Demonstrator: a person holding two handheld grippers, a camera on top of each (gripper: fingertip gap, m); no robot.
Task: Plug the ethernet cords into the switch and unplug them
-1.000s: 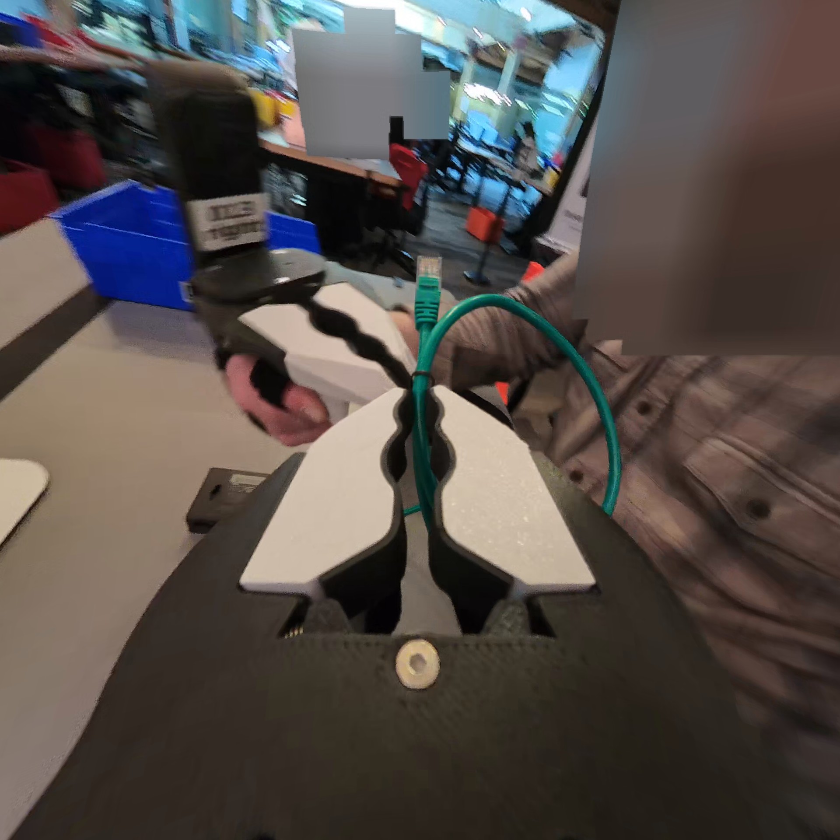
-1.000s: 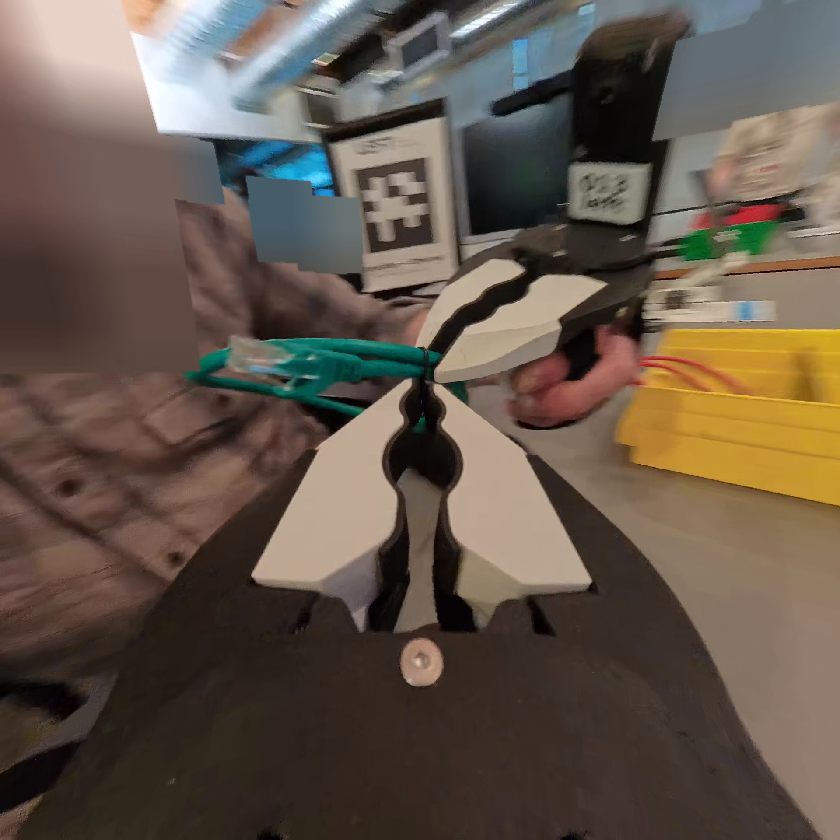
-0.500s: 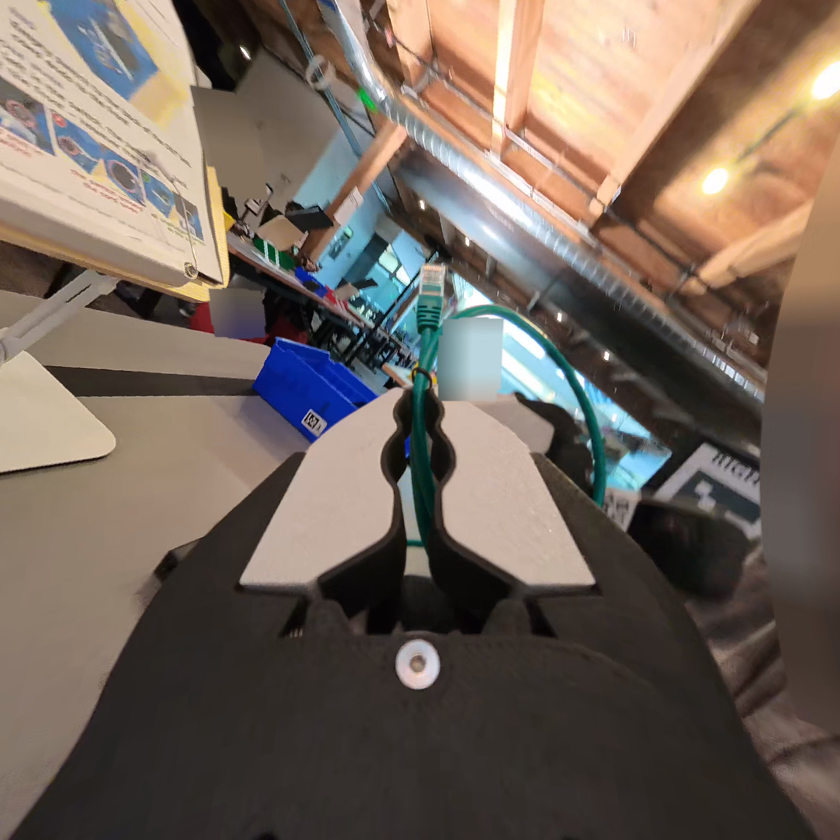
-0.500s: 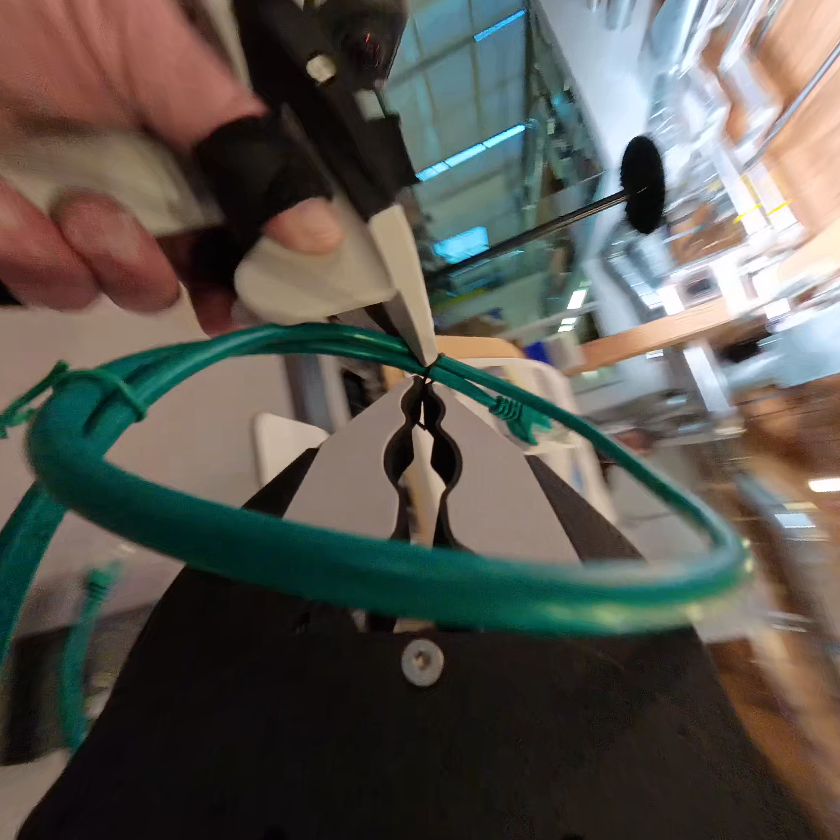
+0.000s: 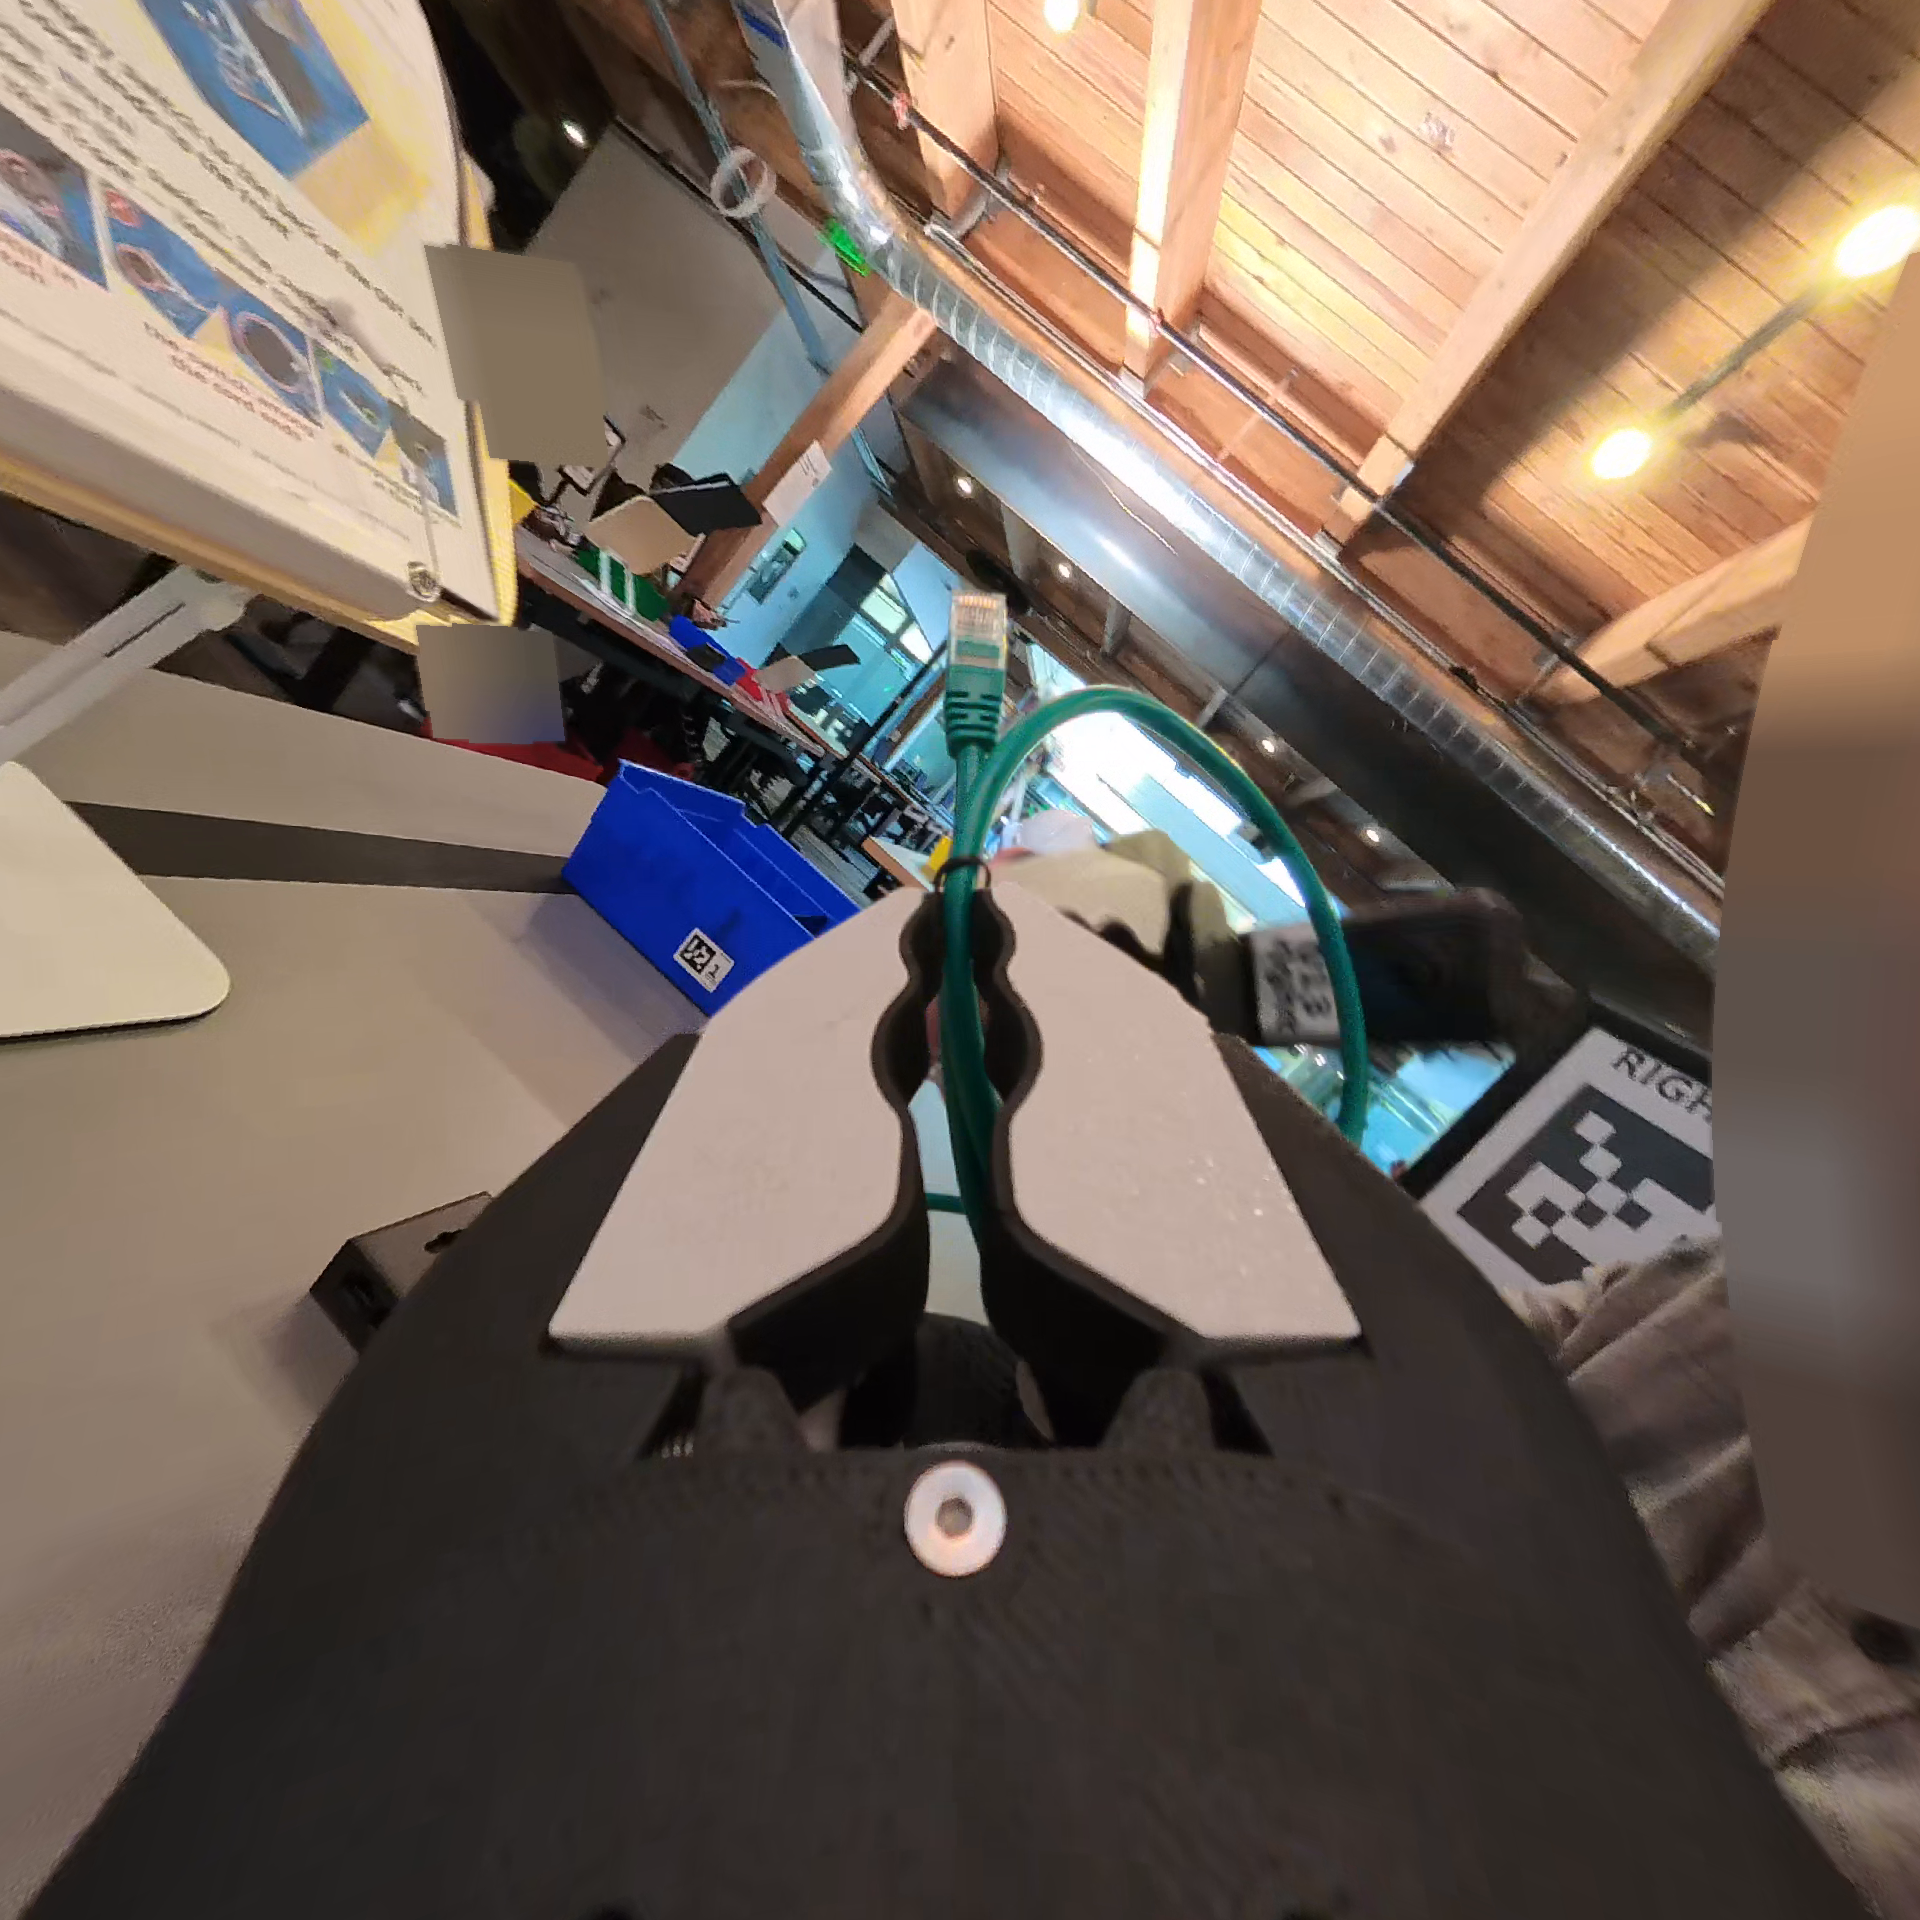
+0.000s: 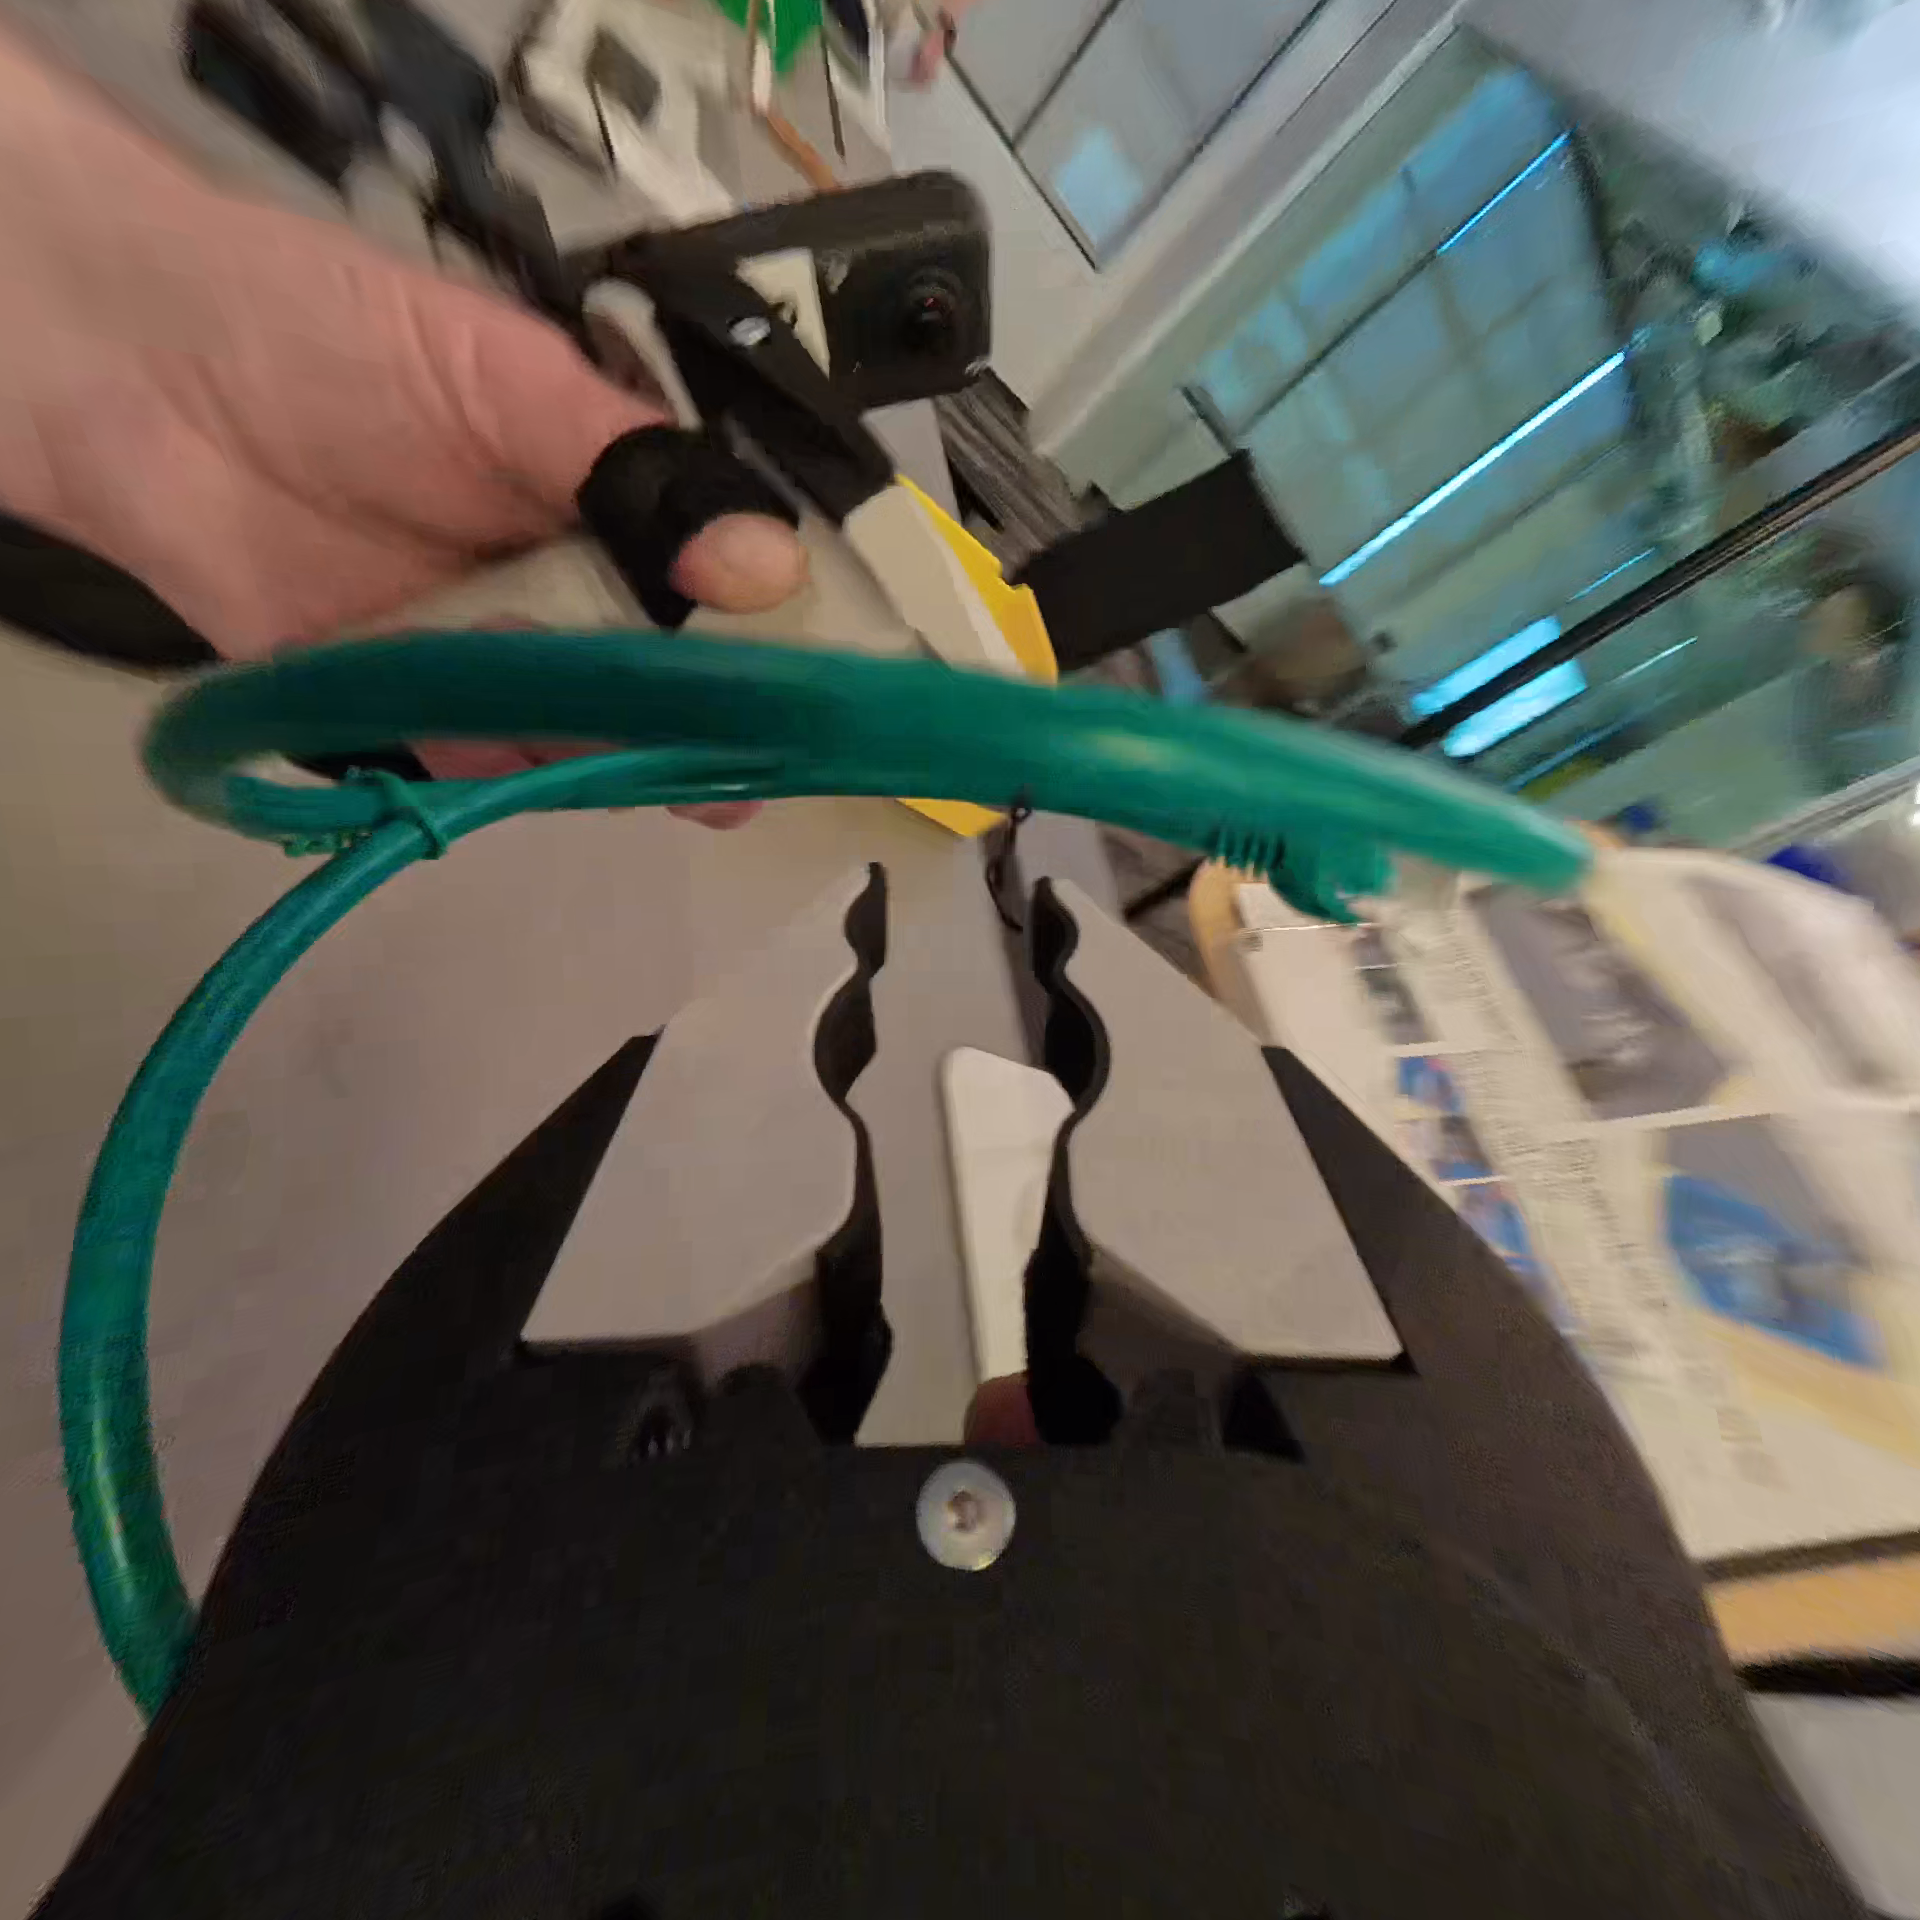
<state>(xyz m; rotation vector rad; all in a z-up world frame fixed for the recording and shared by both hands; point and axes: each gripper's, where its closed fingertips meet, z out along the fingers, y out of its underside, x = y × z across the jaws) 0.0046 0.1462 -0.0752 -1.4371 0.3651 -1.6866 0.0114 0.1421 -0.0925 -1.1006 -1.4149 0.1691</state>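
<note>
left gripper (image 5: 961,902) fingers clamping green ethernet cord (image 5: 966,810); right gripper (image 6: 956,894) fingers parted, empty

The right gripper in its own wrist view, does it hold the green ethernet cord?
No, the right gripper is open, below the green ethernet cord.
</note>
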